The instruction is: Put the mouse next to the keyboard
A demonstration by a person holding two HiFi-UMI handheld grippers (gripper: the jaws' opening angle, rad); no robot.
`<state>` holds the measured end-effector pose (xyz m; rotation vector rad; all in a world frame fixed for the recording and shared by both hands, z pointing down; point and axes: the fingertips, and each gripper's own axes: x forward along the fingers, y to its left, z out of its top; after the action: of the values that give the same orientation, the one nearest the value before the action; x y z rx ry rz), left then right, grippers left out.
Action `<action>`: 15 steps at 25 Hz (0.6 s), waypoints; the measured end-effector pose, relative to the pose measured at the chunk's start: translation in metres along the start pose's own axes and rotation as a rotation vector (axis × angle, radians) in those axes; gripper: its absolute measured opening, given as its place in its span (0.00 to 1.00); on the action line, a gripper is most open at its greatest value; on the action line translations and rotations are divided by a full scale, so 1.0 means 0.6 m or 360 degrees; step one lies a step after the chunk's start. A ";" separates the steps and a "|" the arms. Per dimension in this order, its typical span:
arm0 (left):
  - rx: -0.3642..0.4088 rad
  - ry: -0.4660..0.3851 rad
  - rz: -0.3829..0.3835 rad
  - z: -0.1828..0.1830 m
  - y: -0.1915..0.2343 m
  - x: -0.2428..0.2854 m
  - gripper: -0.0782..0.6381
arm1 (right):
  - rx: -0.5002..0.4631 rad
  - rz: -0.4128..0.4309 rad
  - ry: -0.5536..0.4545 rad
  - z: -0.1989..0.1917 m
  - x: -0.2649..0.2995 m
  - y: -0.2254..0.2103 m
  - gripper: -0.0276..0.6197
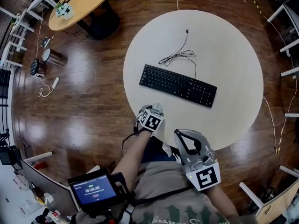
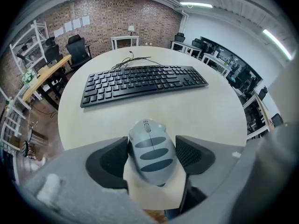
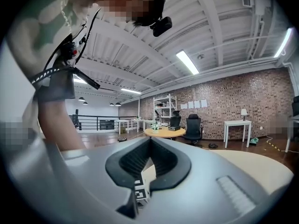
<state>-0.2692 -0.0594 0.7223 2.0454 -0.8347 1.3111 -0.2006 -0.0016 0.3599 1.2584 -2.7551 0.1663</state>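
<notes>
Overhead, the left gripper hides most of the mouse it clamps over the table's near edge: grey, dark-striped. Right gripper closed, empty.

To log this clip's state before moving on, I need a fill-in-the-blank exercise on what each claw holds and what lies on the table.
1. The left claw grips a grey ____ between its jaws.
2. The right claw, jaws together, holds ____.
3. The keyboard on the round table is ____ in colour.
Missing words: mouse; nothing; black.
</notes>
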 end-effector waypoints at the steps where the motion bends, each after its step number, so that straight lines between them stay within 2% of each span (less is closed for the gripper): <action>1: -0.0004 -0.0002 0.0004 0.001 -0.005 0.002 0.57 | -0.0014 0.0010 0.0000 -0.001 -0.006 0.000 0.05; 5: -0.0003 0.0001 0.0000 0.006 -0.025 0.011 0.57 | -0.0069 0.0029 -0.0060 0.004 -0.025 -0.005 0.05; 10: -0.0021 0.0032 0.0009 -0.001 -0.031 0.007 0.57 | -0.0054 0.0018 -0.0111 0.010 -0.040 -0.019 0.05; 15: -0.0011 0.0039 0.0015 0.006 -0.054 0.013 0.57 | -0.0011 -0.0016 -0.0097 -0.003 -0.068 -0.048 0.05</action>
<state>-0.2399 -0.0429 0.7242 2.0184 -0.8382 1.3338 -0.1522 0.0107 0.3575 1.2969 -2.7971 0.1192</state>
